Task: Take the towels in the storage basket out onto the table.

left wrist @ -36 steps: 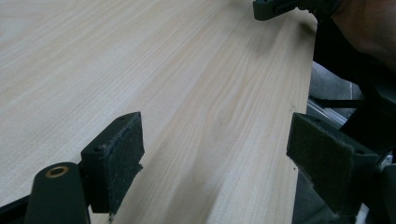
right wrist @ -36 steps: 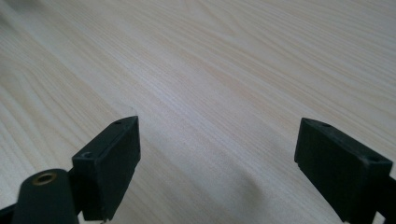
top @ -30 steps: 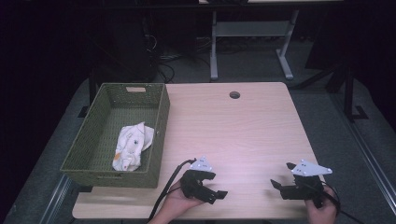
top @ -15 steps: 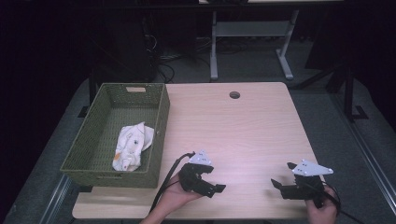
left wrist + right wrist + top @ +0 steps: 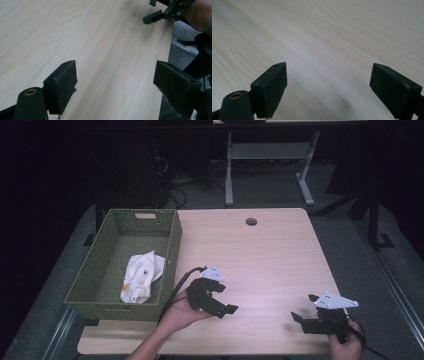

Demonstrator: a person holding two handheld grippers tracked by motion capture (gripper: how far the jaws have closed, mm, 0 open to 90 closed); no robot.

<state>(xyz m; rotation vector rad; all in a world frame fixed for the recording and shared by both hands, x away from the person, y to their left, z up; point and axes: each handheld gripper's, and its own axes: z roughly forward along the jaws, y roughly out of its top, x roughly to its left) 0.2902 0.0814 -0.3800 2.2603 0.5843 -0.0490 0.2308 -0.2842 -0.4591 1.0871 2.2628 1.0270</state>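
Note:
My left gripper [image 5: 226,298] is held low over the wooden table [image 5: 260,255], near the front and just right of the basket. It is open with nothing between its pads [image 5: 62,83], as the left gripper view [image 5: 117,82] confirms. My right gripper [image 5: 303,307] rests near the front right corner, also open and empty [image 5: 328,87], with bare wood under it. A green woven basket [image 5: 172,250] stands on the table's left side. A crumpled white cloth [image 5: 141,275] lies inside it.
A round cable hole [image 5: 251,221] sits near the table's far edge. The other gripper [image 5: 160,15] appears far off in the left gripper view, close to the table's edge. A white desk frame [image 5: 265,150] stands on the floor beyond the table.
My left gripper has drifted a little away from the front edge, toward the middle of the table. The right gripper has stayed put.

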